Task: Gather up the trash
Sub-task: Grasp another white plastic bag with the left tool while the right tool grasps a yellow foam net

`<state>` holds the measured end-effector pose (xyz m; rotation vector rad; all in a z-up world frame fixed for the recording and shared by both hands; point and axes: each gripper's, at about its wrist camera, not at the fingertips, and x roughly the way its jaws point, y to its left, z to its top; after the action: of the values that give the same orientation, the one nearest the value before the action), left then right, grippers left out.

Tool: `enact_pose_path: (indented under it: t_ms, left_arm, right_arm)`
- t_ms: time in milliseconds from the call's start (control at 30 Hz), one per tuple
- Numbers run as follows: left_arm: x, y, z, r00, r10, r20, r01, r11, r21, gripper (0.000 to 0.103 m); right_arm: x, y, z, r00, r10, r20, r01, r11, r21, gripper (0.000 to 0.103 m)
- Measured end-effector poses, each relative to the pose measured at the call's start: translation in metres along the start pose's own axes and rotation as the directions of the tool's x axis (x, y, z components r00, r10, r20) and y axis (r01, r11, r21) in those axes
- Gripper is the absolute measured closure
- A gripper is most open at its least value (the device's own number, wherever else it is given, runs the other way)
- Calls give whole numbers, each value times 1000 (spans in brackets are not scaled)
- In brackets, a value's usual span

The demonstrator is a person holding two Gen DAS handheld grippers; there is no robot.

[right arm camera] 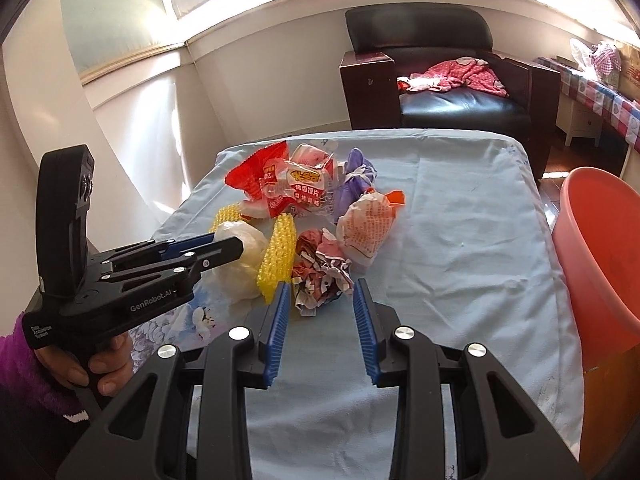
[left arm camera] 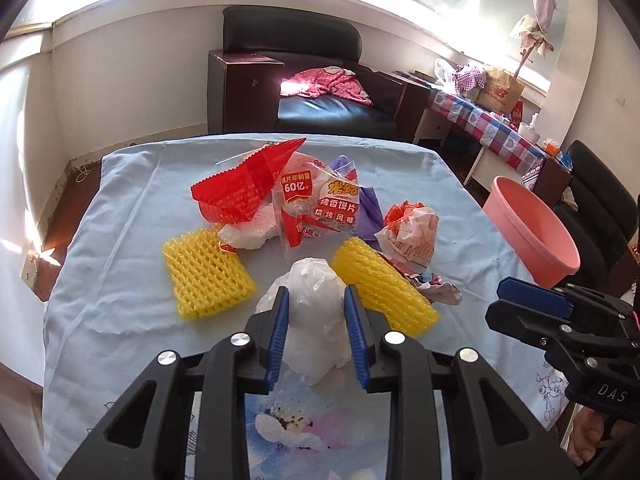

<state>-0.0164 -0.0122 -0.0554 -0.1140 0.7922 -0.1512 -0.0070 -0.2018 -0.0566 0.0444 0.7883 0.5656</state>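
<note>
Black leather armchair (left arm camera: 320,76) against far wall, pink spotted garment (left arm camera: 328,82) crumpled on its seat. Light blue cloth (left arm camera: 120,216) covers table, floral print at near edge. Side table with checked cloth (left arm camera: 492,128) at right, brown paper bag (left arm camera: 500,90) on top. Frosted window (right arm camera: 120,12) above.

Trash pile (left arm camera: 304,216) lies on the table's (left arm camera: 120,208) far half; basin (left arm camera: 532,232) sits beside its right edge.
</note>
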Motion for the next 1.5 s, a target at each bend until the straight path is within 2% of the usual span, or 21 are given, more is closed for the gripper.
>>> enact_pose_path:
  t_ms: [133, 433, 800, 900, 1000, 1233, 1500]
  left_arm:
    - [-6, -2, -2, 1000, 2, 23, -2, 1000, 25, 83]
    - [-18, 11, -1, 999, 11, 48, -11, 1000, -3, 84]
    - [-16, 20, -6, 999, 17, 29, -16, 999, -42, 84]
    - [-15, 20, -6, 999, 17, 29, -16, 999, -41, 84]
    - [-15, 20, -6, 999, 16, 29, -15, 999, -41, 84]
    - [-19, 17, -4, 999, 18, 42, -16, 999, -38, 84]
    - [-27, 12, 1, 997, 7, 75, -4, 999, -45, 84]
  right_arm:
    - [6, 6, 1, 1000, 12, -22, -12, 1000, -19, 70]
    - [18, 25, 8, 998, 61, -26, -62, 997, -56, 70]
    - [37, 33, 8, 998, 31, -59, -35, 997, -75, 70]
    - [38, 32, 7, 997, 31, -69, -36, 997, -75, 83]
    - [39, 31, 6, 997, 35, -75, -41, 996, -74, 90]
    - [23, 28, 7, 997, 77, -28, -79, 994, -70, 92]
    - [0, 20, 10, 996, 82, 38, -80, 996, -48, 92]
